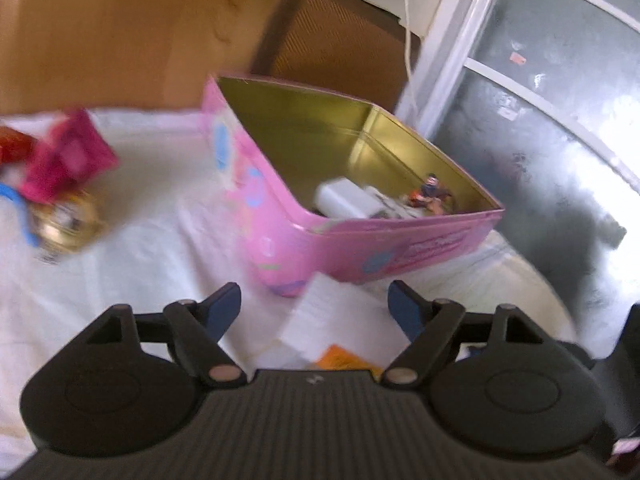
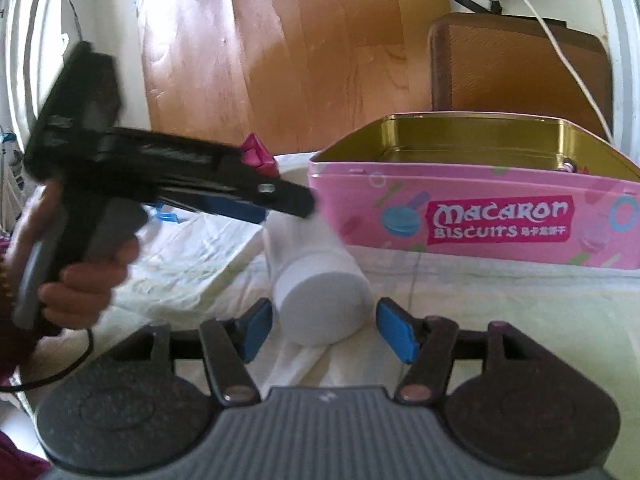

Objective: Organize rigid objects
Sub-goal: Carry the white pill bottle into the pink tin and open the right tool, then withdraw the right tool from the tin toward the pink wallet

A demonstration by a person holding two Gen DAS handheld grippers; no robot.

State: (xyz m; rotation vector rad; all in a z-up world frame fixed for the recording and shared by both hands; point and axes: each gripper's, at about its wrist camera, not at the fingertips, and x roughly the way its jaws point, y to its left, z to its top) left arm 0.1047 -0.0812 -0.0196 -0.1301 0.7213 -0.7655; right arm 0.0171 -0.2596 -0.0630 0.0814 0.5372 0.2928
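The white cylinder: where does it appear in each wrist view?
Left wrist view: blurred, low centre, between the left claw fingers: white cylinder.
Right wrist view: lying centre, between the right claw fingers.
Shared landmark: pink tin just behind it.

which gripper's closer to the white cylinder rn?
Right. The right gripper is open with the white cylinder lying between its blue pads. The left gripper, also open, is at the cylinder's far end, near the pink tin.
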